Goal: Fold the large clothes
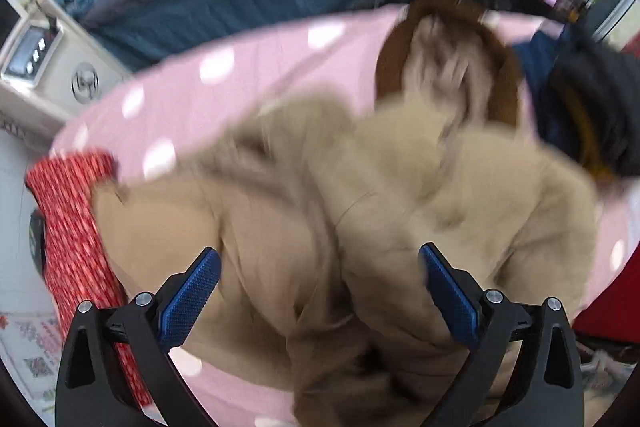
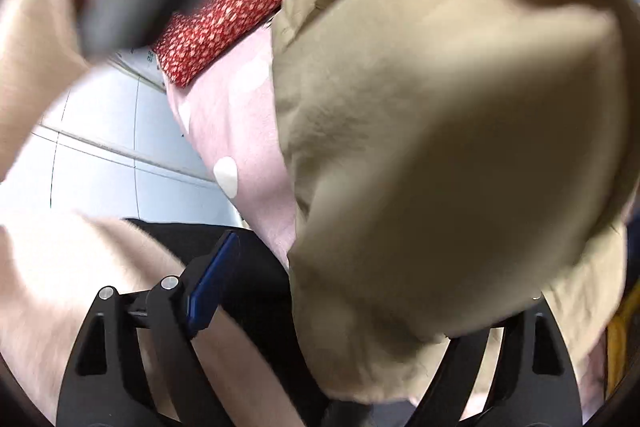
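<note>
Jaws of our left gripper (image 1: 320,267) stand spread above the tan coat (image 1: 400,207), gripping nothing. Our right gripper (image 2: 340,291) looks released too, though coat fabric hides one finger. The coat lies rumpled on the pink dotted sheet (image 1: 240,75); we risk pinching several layers and folding it crooked.

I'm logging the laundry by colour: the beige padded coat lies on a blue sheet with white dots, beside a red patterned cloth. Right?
Not quite. The sheet under the beige padded coat is pink with white dots, not blue; the left wrist view shows it plainly. The rest holds: the red patterned cloth lies beside the coat.
</note>
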